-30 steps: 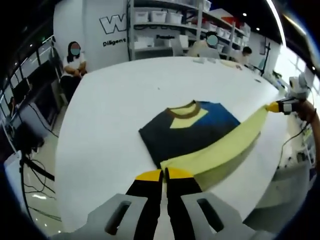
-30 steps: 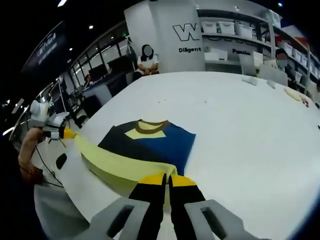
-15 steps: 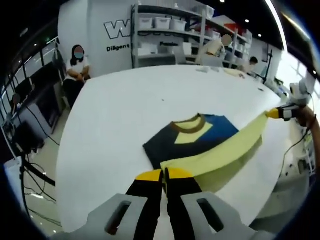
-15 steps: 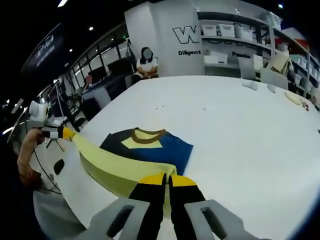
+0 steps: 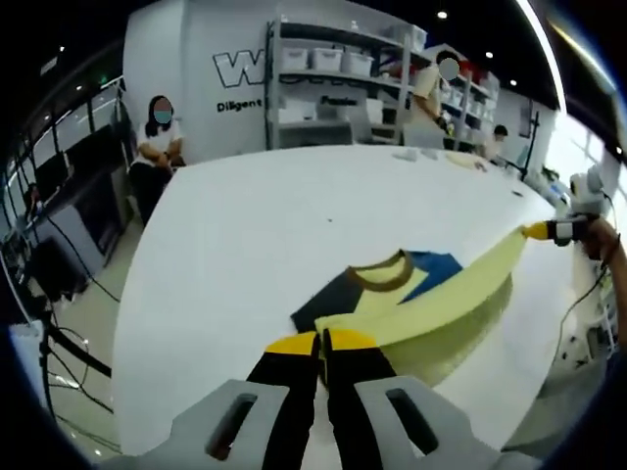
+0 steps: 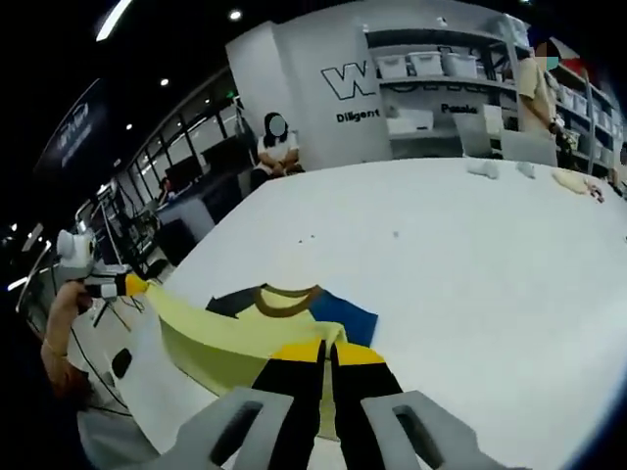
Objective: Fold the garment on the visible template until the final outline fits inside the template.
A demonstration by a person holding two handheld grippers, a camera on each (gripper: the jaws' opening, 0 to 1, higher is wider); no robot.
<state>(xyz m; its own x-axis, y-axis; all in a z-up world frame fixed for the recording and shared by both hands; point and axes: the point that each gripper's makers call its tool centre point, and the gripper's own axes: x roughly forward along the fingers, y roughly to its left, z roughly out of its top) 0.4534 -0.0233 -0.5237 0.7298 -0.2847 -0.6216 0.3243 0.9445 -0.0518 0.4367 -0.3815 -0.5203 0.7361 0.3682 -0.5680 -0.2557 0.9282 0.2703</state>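
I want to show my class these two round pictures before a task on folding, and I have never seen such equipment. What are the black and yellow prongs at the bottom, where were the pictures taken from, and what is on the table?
A person holds a hand tool with two jaws in each hand, and a camera rides on each tool. The prongs are the left gripper and the right gripper, each seen by its own camera. On the white table lies a garment, dark and blue with a brown collar. Both grippers are shut on its yellow hem, stretched between them and lifted over the body. Each gripper also appears far off in the other's view.
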